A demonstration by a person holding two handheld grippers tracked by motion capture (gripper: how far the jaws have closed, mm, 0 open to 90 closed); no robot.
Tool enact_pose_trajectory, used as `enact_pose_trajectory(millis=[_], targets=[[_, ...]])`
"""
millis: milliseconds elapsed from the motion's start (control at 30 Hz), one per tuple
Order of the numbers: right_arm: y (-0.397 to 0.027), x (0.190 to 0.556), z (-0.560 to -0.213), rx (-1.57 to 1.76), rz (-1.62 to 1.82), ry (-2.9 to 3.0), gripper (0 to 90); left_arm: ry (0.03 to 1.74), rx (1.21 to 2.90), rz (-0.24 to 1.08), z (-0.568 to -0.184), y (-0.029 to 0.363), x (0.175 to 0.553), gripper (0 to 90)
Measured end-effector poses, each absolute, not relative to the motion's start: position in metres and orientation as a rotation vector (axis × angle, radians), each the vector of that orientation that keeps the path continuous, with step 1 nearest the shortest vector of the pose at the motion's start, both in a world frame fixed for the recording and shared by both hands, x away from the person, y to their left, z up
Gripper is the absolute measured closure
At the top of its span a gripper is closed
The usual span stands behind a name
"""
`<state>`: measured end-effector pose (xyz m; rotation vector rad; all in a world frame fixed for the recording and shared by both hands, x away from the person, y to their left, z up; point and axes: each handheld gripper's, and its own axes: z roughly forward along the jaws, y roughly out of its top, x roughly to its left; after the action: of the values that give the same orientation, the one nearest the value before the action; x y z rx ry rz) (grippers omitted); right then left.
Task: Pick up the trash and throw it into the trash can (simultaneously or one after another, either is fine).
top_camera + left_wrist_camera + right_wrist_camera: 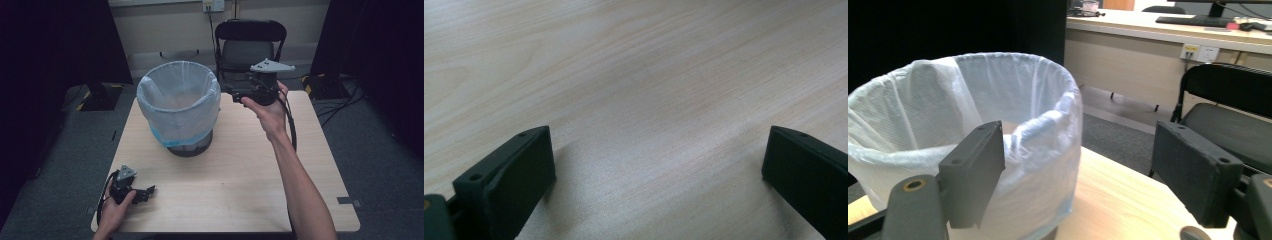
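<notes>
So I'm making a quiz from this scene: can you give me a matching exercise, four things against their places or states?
Things:
1. bin
2. left tongs
3. right tongs
4. chair

Places or states:
A. beyond the table's far edge
B. low at the table's near left corner, open
C. lined with a white bag
D. raised beside the bin's rim, open

Pairs: 1-C, 2-B, 3-D, 4-A
</notes>
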<state>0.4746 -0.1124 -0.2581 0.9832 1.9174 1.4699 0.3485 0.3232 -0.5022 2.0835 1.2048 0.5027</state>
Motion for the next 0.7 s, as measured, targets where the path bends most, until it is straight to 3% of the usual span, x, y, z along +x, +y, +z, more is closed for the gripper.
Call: enact_pose_trajectory(millis=[700], targets=[[-0.157, 0.455, -0.288, 1.136, 1.438, 1.870, 16.6, 1.205, 2.083, 0.502, -0.502, 0.323, 0.348, 0.0]])
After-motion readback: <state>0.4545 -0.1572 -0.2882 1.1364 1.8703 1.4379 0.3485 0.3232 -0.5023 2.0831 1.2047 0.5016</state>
